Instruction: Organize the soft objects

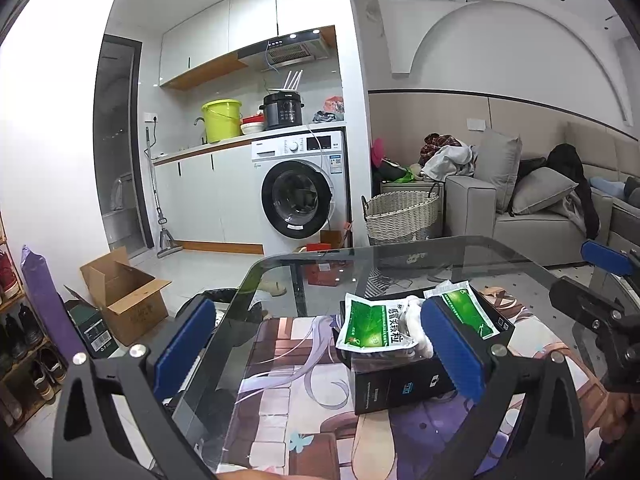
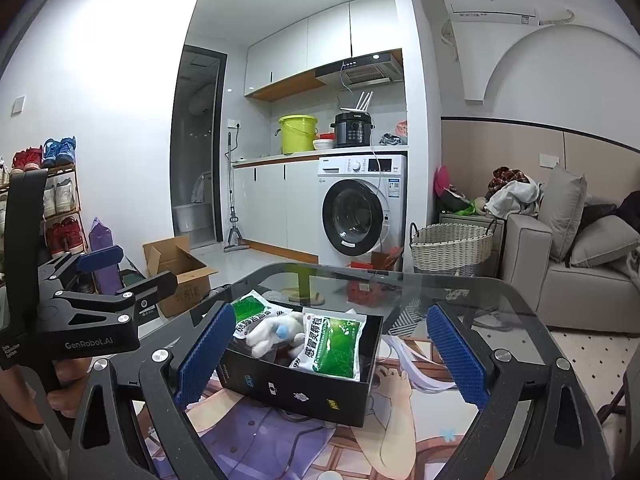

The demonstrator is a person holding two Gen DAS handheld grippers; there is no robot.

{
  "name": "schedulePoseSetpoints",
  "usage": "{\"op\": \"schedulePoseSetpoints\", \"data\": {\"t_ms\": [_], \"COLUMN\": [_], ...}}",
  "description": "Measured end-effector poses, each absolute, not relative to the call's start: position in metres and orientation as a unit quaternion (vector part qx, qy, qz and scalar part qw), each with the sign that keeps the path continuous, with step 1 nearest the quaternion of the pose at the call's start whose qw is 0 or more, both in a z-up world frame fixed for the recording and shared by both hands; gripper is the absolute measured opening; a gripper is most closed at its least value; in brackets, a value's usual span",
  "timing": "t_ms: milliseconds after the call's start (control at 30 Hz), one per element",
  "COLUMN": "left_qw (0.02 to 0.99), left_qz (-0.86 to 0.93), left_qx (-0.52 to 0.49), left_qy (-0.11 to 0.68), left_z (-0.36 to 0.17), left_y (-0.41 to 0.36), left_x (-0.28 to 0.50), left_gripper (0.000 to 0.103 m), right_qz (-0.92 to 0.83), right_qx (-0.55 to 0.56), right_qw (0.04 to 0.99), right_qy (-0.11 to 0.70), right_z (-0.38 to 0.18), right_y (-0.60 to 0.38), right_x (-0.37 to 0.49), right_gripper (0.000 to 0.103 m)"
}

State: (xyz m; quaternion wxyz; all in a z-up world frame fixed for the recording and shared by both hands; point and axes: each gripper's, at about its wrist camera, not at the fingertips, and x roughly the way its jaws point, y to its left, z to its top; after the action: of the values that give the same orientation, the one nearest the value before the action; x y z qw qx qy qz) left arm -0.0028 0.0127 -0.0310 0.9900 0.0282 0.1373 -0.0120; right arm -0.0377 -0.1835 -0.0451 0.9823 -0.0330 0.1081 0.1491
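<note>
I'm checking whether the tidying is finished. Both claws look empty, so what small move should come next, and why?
Probably draw both claws back. The left claw and right claw are open and empty, while both green packets and the white plush already lie in the black box.

Both wrist views low, facing kitchen, sharing black box (image 1: 404,388) (image 2: 304,384)

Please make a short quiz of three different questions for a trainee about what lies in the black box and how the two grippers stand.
1. True or false: the black box stands on the floor.
2. How many green sachets lie in the box?
3. Which soft thing lies between them? A) white plush toy B) grey cushion C) red sock

Key:
1. False; it stands on the glass table.
2. Two: one green sachet and another.
3. A, the white plush toy.

Left gripper and right gripper both gape, holding nothing.
</note>
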Motion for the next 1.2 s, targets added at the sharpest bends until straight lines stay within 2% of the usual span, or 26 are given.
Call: {"op": "schedulePoseSetpoints", "data": {"t_ms": [1200], "left_qw": [0.990], "left_qz": [-0.014], "left_qx": [0.024], "left_qy": [0.136], "left_z": [-0.0262], "left_y": [0.0144], "left_x": [-0.0036], "left_gripper": [0.103], "right_qz": [0.148], "right_qx": [-0.035], "right_qw": [0.982], "right_qy": [0.108], "right_z": [-0.0459], "right_y": [-0.1846], "right_x": [-0.0401], "right_gripper": [0.098]}}
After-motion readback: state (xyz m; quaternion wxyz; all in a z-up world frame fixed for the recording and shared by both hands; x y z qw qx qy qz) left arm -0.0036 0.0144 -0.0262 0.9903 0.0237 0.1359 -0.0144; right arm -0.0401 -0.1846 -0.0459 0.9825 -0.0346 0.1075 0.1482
